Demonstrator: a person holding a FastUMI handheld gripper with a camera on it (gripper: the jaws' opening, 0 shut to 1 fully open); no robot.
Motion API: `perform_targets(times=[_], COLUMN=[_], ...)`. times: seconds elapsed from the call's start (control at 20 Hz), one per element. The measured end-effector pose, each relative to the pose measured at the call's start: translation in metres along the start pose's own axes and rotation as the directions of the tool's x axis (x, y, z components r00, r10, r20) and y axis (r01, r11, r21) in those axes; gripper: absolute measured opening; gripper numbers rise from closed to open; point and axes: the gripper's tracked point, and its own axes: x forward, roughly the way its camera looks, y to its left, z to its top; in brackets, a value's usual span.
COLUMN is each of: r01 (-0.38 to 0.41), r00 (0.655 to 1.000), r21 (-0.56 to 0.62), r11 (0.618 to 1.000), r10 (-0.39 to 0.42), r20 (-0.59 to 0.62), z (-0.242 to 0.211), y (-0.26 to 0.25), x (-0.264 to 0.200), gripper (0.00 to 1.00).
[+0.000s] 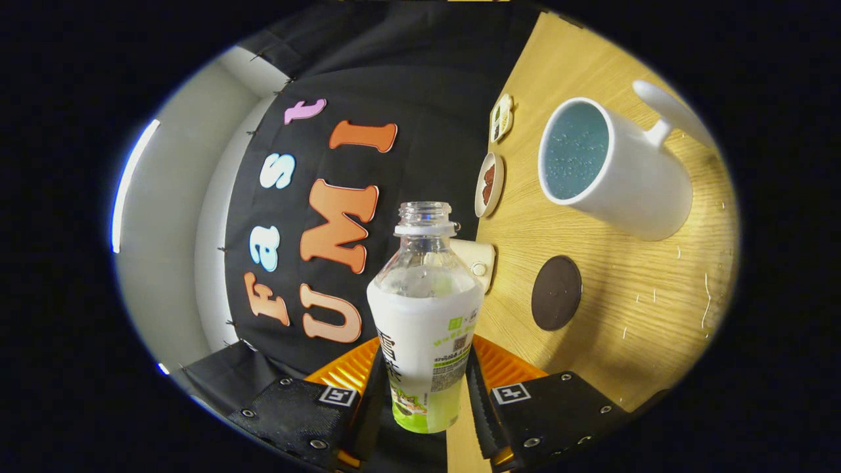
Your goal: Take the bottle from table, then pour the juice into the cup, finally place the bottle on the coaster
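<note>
Fingers clamped on the uncapped clear plastic bottle, white mug and round dark coaster beyond.

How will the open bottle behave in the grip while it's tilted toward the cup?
The bottle, clamped between the gripper fingers, has no cap, so it probably spills if jerked. Clear thin walls likely flex under squeeze. The glossy label sleeve may slip. Liquid visible low suggests it is fairly light.

A square coded marker and round screws were borne by each finger block of the gripper; ribbed orange panels were seen behind.
</note>
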Motion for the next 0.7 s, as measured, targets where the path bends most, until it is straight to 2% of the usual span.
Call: perform_targets(times=[0.7], r01=[-0.010], r00=[0.999], r21=[0.218], r11=[0.976], r10=[0.001], r20=[0.044], z=[0.019], y=[-0.006], x=[0.002], gripper=[0.60])
